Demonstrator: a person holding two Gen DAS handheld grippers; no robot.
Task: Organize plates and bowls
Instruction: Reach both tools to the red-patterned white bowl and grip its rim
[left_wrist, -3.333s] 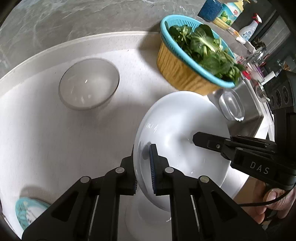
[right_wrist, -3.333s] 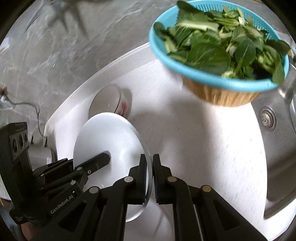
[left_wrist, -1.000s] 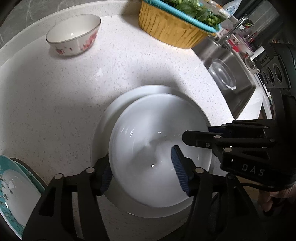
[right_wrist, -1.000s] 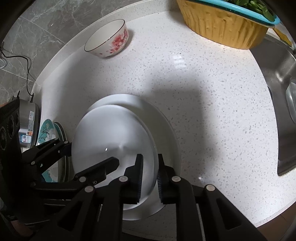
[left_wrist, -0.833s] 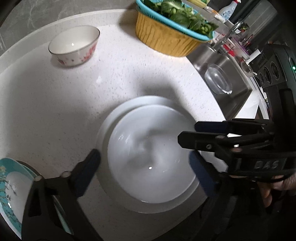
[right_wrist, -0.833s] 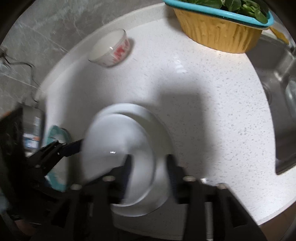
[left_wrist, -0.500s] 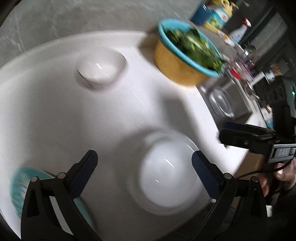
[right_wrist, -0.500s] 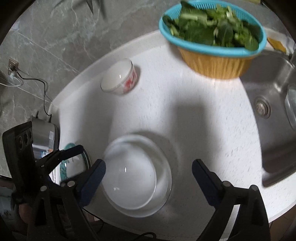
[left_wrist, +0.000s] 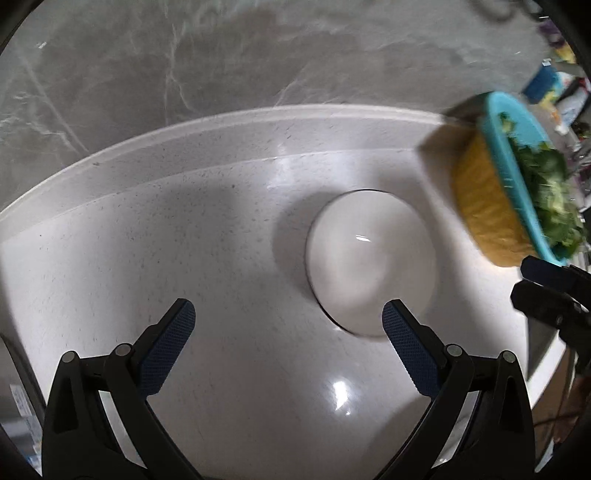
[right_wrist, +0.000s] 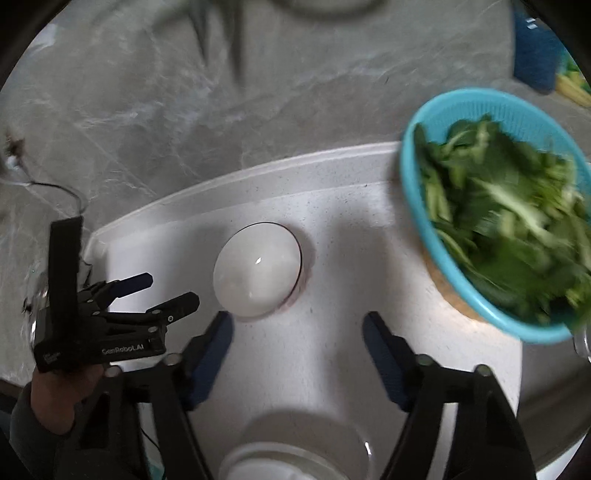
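A: What lies ahead of the two claws?

B: A small round white ceramic bowl (left_wrist: 371, 267) sits alone on the white speckled stone table (left_wrist: 184, 258), toward the back edge under the grey marble wall. Stacked white plates (right_wrist: 295, 448) rest at the near edge.

A: Are the claws gripping anything?

B: No. The left claw (left_wrist: 288, 326) is spread wide and empty, its blue pads (left_wrist: 168, 341) over bare table, the bowl off to its right side. The right claw (right_wrist: 297, 328) is released too; its jaws have just been narrowing, with nothing between them.

A: What could go wrong?

B: The bowl looks like the next thing to gather, and its glazed rim is likely slippery. A pinch on one thin edge could let it tip or slide. Beside it, just right, stands a yellow woven basket with a turquoise rim, full of leafy greens (right_wrist: 509, 206); a wide swing could knock it. Both claws converging on one bowl might also collide.
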